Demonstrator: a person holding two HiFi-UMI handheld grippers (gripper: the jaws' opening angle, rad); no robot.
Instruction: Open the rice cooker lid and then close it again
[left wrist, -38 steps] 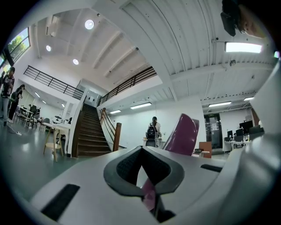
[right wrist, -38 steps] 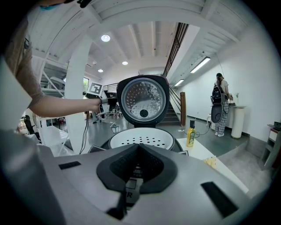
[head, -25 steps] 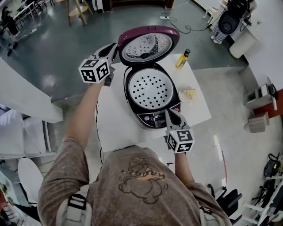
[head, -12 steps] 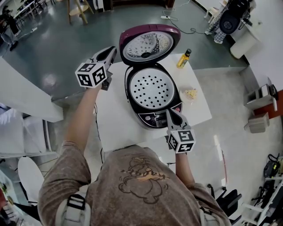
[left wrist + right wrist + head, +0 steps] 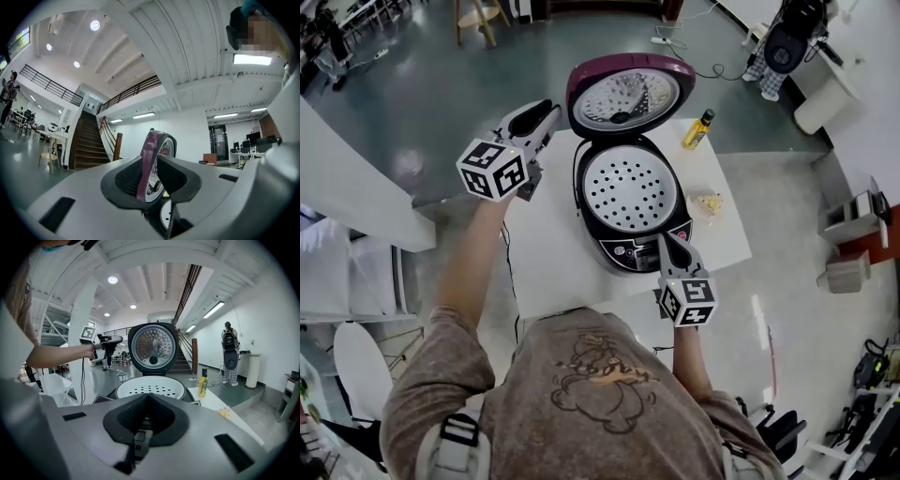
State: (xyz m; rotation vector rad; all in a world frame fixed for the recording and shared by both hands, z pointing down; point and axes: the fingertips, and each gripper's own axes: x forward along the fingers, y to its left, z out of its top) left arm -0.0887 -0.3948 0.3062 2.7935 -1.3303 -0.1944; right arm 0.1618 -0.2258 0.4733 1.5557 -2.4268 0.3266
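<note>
– The left gripper [image 5: 549, 111], how wide is it?
– Only a narrow gap. Its jaws have just been opening and pinch nothing. The lid [image 5: 630, 97] stands raised just beyond the tips, edge-on to them.
– And the right gripper [image 5: 667, 241]?
– Pressed together, empty, tips at the front panel of the rice cooker [image 5: 628, 248], which sits open on the white table [image 5: 546, 253]

The rice cooker [image 5: 630, 202] sits on the table [image 5: 546, 253], lid [image 5: 628, 97] raised behind, bottle [image 5: 697, 129] and perhaps food [image 5: 706, 202] rightward.
</note>
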